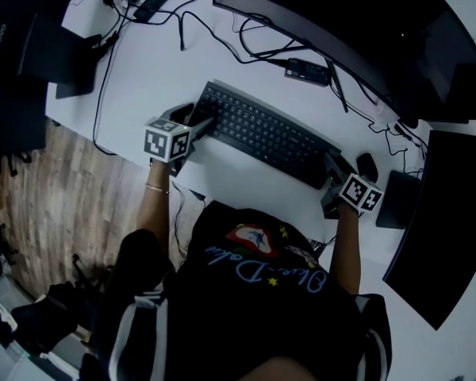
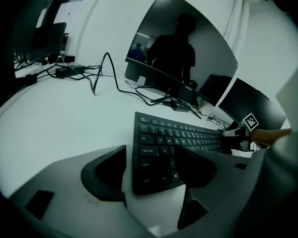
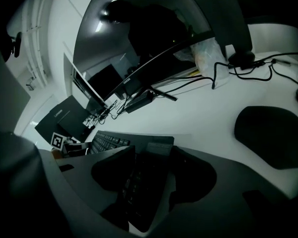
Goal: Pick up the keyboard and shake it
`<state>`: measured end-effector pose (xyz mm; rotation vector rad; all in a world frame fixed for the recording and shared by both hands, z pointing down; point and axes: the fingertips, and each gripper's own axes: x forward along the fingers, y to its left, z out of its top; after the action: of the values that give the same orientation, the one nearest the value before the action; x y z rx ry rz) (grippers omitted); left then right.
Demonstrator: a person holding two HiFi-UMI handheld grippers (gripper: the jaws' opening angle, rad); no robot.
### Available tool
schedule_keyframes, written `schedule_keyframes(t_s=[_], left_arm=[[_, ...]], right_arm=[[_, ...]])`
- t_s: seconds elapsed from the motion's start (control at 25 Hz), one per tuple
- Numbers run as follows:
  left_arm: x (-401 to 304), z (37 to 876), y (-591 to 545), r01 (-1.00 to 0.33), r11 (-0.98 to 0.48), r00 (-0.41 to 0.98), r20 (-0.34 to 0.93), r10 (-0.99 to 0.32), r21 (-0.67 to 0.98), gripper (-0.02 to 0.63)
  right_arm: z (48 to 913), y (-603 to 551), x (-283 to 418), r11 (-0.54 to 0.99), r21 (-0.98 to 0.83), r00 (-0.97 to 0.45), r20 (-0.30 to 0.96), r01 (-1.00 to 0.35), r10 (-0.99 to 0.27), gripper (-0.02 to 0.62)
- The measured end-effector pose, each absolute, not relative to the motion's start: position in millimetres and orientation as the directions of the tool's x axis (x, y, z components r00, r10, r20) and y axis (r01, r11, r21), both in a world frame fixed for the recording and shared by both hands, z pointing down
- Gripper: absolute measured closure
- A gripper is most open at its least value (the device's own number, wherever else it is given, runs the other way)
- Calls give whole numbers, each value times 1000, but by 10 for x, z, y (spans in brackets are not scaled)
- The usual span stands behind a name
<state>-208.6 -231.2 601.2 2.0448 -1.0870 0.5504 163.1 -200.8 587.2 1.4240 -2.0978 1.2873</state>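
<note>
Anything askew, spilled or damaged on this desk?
Nothing stands out. The keyboard lies parallel to the desk's front edge. Loose cables trail behind it, but nothing looks spilled or broken.

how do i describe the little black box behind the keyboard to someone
Start at the wide curved monitor along the far side of the white desk. Between it and the black keyboard lies a small black box with cables running from it. It is the only boxy thing there, much smaller than the keyboard and not touching it.
</note>
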Motion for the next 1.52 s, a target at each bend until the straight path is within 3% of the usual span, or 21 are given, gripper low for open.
schedule_keyframes(t_s=[0.24,0.4,0.8,1.52], left_arm=[[-2021,6022,-2324,-844,-349,536,667,-518,407,324],[-2073,6043,-2343,-860,-343,509,685,-522,378,370],[-2053,6012,-2310,-867,-340,498,673,-548,364,373],[-2099,5567,-2266,-872,-327,484,542,-687,364,373]], right_arm=[[5881,-2003,1660,86,-503,-448,665,-860,-597,384],[5891,-2014,1655,84,-502,-446,666,-861,-598,393],[5835,-1960,1721,96,-476,-419,640,-874,-644,397],[5166,-2090,1664,294,-361,-447,481,-885,-755,408]])
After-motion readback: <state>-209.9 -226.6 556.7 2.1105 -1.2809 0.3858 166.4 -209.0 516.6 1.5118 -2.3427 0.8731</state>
